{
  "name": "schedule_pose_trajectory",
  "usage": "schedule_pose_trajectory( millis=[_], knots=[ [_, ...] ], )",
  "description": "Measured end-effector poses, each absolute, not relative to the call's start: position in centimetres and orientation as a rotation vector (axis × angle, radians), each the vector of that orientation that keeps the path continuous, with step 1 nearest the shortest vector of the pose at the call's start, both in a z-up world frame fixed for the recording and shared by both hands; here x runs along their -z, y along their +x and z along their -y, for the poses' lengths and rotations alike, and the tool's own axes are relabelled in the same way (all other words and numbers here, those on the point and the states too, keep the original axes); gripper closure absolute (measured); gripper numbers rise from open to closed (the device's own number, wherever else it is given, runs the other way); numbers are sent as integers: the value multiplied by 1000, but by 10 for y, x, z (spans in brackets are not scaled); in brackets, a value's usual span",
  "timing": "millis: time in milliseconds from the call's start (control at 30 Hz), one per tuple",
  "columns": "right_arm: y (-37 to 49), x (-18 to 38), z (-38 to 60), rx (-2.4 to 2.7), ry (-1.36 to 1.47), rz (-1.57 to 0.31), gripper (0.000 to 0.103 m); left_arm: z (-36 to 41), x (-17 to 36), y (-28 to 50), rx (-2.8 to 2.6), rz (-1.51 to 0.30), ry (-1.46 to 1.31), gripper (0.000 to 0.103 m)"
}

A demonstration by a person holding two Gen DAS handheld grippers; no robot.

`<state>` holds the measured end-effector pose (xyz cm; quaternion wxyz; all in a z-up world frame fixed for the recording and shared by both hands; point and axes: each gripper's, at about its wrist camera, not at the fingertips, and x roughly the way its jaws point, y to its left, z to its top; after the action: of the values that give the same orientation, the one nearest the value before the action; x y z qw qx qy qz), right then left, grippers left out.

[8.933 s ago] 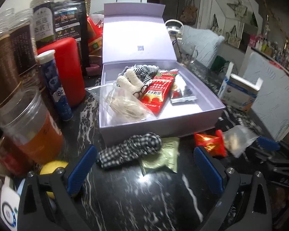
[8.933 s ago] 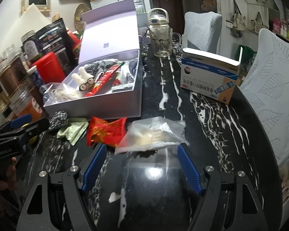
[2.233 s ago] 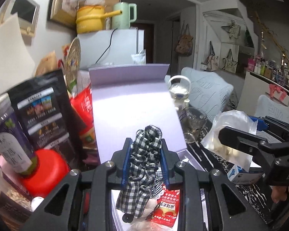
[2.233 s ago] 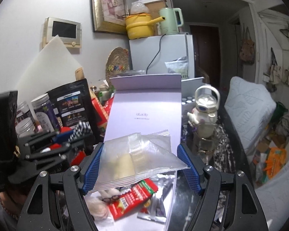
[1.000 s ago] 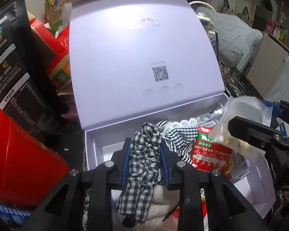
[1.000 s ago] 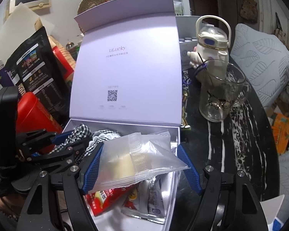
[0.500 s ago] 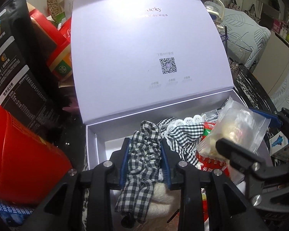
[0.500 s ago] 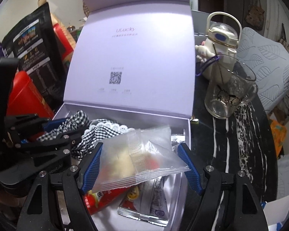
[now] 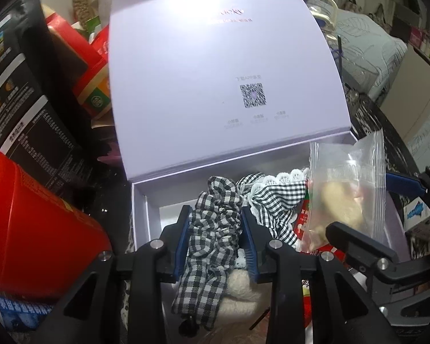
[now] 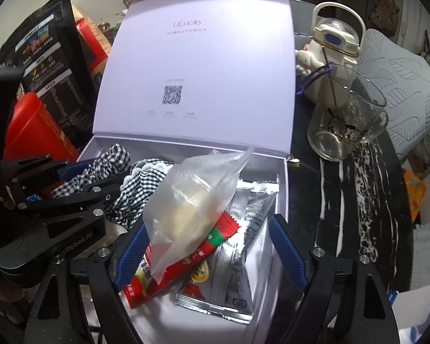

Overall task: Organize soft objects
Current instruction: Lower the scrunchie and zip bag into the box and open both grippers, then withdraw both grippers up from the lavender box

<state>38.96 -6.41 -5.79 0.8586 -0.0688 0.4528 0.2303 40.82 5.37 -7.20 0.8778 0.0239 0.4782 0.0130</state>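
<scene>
Pretty far along here, by the look of it. Lavender box point(image 10: 282, 189) sitting open on the dark marbled worktop point(image 10: 355, 189), lid propped up at the back, already holding a red snack packet point(image 10: 183, 263), a silver foil pouch point(image 10: 238, 258), a lace-trimmed gingham cloth point(image 9: 278, 197) and something white and fluffy point(image 9: 240, 289) near the front.

Left gripper point(image 9: 215, 240) over the box's left part, fingers narrow and pressed on a black-and-white checked scrunchie point(image 9: 212, 240), just starting to ease apart. Scrunchie hanging down onto the fluffy thing, so basically in the box but not let go yet.

Right gripper point(image 10: 206, 246) over the middle of the box, fingers wide and spreading further. Clear zip bag point(image 10: 192, 200) with something pale inside standing between them, leaning on the red packet; right side obviously free, left edge right by the left pad, hard to tell if touching. Looks dropped, or near enough.

Left to do, guessing: finish releasing both, pull out. Can't see the front of the worktop from here, so no idea if more soft stuff is waiting. Glass mug point(image 10: 347, 126) and white kettle point(image 10: 329, 46) off to the right, red canister point(image 9: 34, 229) on the left, none of it involved.
</scene>
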Motion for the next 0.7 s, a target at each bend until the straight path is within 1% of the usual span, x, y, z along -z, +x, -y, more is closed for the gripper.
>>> schedule_pose_trajectory(
  millis=[200,267,333,367,400,700],
  knots=[
    [380,39,75,-470,-144,-904,18,-52,58,401,-26,-954,37,69],
    [376,31,80,-462,-144,-882,17,-52,52,397,-19,-941,34,56],
    [372,23,84,-454,-143,-860,17,-53,46,396,-33,-917,28,17],
    [370,20,86,-447,-145,-851,17,-53,44,394,-39,-906,26,10],
    [369,17,88,-438,-147,-841,16,-53,40,392,-43,-888,23,5],
    [353,-11,96,-400,-146,-748,16,-56,7,368,-29,-807,24,5]
  ],
)
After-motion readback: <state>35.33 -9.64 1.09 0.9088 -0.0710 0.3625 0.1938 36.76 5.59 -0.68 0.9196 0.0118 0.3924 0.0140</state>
